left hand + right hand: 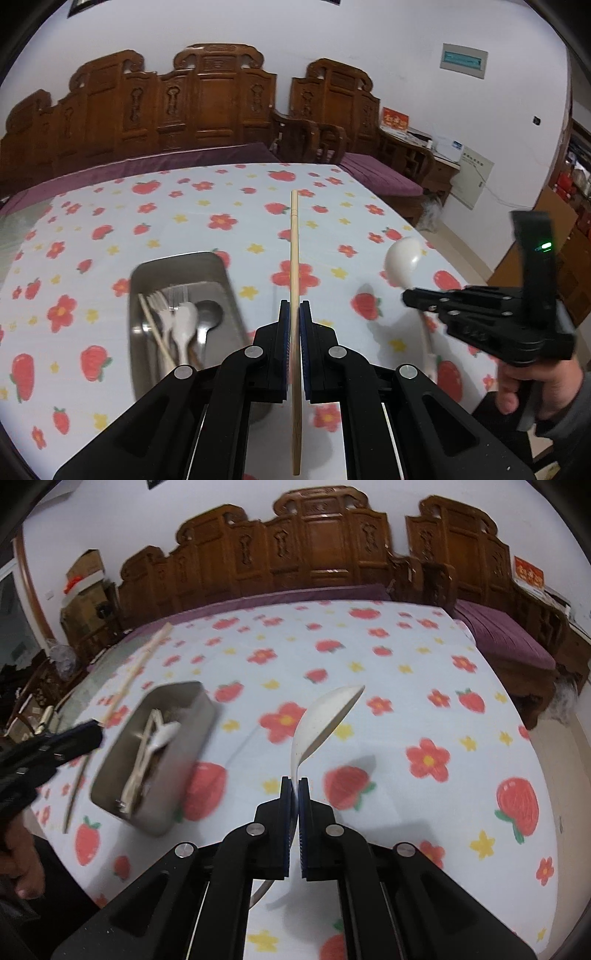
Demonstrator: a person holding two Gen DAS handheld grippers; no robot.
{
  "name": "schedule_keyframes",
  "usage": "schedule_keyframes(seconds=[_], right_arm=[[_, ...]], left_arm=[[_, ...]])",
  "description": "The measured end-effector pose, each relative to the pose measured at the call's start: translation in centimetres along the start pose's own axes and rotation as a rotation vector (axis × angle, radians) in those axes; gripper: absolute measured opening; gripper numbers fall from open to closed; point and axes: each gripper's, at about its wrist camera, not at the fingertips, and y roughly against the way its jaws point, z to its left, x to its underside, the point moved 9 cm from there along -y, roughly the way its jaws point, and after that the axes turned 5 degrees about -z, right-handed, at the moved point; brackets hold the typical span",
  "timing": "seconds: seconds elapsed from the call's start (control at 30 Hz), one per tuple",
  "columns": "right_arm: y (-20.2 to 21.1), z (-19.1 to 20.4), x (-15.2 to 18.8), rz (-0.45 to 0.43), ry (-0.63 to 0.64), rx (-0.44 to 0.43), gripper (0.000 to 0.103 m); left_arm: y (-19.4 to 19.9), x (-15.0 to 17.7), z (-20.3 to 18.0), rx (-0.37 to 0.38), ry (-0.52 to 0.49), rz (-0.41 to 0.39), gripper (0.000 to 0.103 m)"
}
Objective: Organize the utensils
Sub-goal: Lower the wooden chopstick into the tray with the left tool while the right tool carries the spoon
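My left gripper is shut on a long wooden chopstick that runs straight out ahead, above the table. To its left lies a metal tray holding forks, spoons and a chopstick. My right gripper is shut on the handle of a white ladle-like spoon, its bowl lifted over the cloth. From the left wrist view the right gripper appears at the right, with the white spoon in it. In the right wrist view the tray sits left of centre, and the left gripper holds the chopstick beyond it.
The table wears a white cloth printed with red strawberries and flowers. Carved wooden benches with purple cushions stand behind it. A person's hand grips the right tool's handle at the lower right.
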Motion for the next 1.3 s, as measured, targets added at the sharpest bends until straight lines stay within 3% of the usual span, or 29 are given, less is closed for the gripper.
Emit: schedule_keyframes(seconds=[0.37,0.7,1.3], right_arm=[[0.7,6.0,-2.7,-0.035,0.091,-0.075,0.005],[-0.2,9.2,-3.7,-0.04,0.133,-0.118,0.005],[-1.1,7.8,-3.1,-0.021,0.129,-0.108,0.005]], left_arm=[[-1.3,0.5,4.2,-0.052,0.045,0.028,0.004],[-4.2,2.7,8.7,-0.099,0.126,0.11,0.004],[-7.3,5.4,10.9,-0.178,0.136,0.21,0.004]])
